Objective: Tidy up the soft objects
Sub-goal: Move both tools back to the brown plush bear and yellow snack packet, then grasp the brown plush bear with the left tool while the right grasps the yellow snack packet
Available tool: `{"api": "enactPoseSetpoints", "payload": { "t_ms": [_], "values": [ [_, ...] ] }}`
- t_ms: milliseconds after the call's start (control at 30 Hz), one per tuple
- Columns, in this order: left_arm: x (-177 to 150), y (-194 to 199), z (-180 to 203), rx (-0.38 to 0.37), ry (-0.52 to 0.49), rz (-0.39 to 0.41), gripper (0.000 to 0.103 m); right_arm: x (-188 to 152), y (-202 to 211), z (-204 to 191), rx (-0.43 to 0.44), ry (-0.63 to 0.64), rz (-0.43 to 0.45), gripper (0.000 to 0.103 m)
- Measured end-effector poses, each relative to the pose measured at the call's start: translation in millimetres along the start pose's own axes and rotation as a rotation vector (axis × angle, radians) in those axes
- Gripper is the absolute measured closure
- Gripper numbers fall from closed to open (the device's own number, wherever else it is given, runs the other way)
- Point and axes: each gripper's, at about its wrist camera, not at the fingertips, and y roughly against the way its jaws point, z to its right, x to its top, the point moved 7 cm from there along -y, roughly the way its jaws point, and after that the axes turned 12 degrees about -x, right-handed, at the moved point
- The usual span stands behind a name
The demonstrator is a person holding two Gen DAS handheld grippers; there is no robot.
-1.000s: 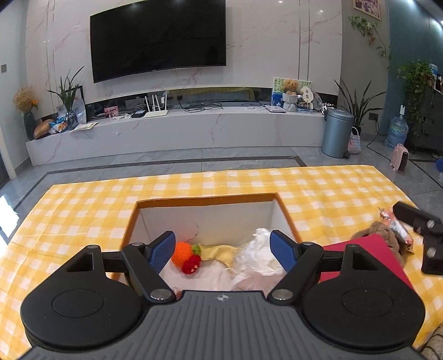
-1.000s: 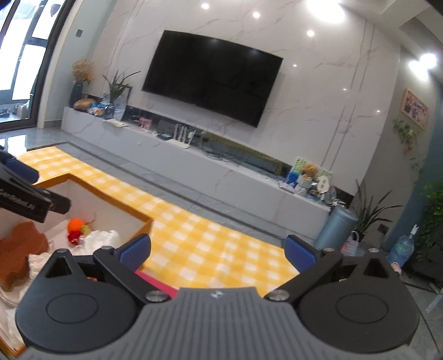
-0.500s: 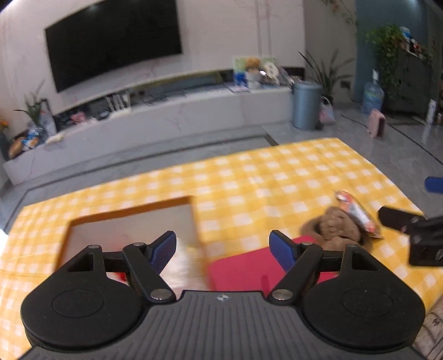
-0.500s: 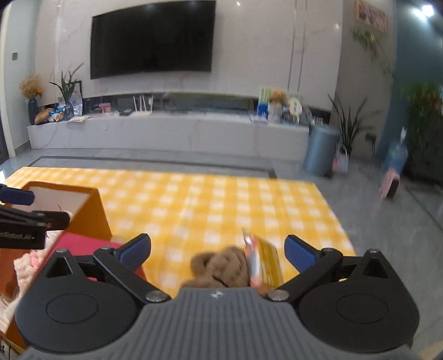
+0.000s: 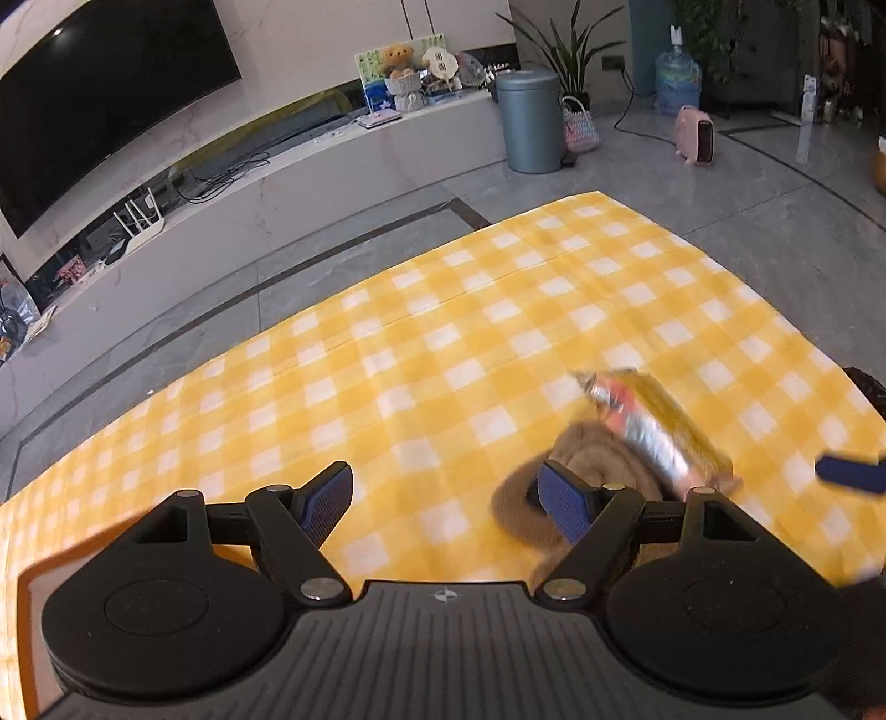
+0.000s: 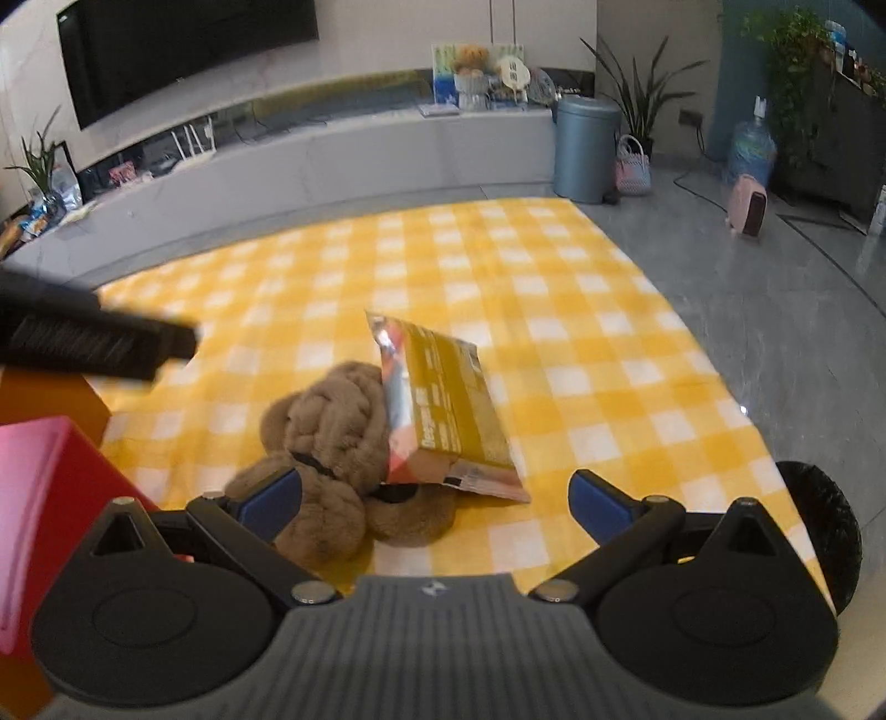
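Both my grippers, left (image 5: 446, 501) and right (image 6: 434, 501), gape wide, empty; I'm lining up on the brown plush (image 6: 332, 437), snack packet (image 6: 446, 415) seemingly leaning on it, next closing around plush.

A big dark television (image 6: 183, 50) hangs on the pale marble wall (image 6: 398, 39), above a long low white console (image 6: 343, 160) cluttered with a teddy bear (image 6: 470, 58) and oddments. A grey bin (image 6: 586, 148) stands at the console's right end beside leafy plants (image 6: 637, 94). The floor (image 6: 775, 277) is glossy grey tile.
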Motion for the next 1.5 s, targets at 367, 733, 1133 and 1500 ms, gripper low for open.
{"api": "enactPoseSetpoints", "payload": {
  "t_ms": [367, 733, 1133, 1500],
  "values": [
    [-19.5, -57.6, 50.0, -0.155, -0.080, -0.292, 0.013, -0.4, 4.5, 63.8, -0.255, 0.012, 0.019, 0.002],
    [-36.3, -90.8, 64.4, -0.216, -0.099, -0.373, 0.023, 18.1, -17.2, 77.6, -0.120, -0.139, 0.034, 0.002],
    [-36.1, -68.9, 46.5, -0.230, -0.050, -0.379, 0.047, 37.1, -62.3, 42.1, 0.209, -0.372, 0.028, 0.003],
    [-43.6, -74.0, 36.8, -0.207, -0.036, -0.411, 0.048, 18.2, -97.8, 4.6, 0.161, -0.206, -0.117, 0.003]
  ]
}}
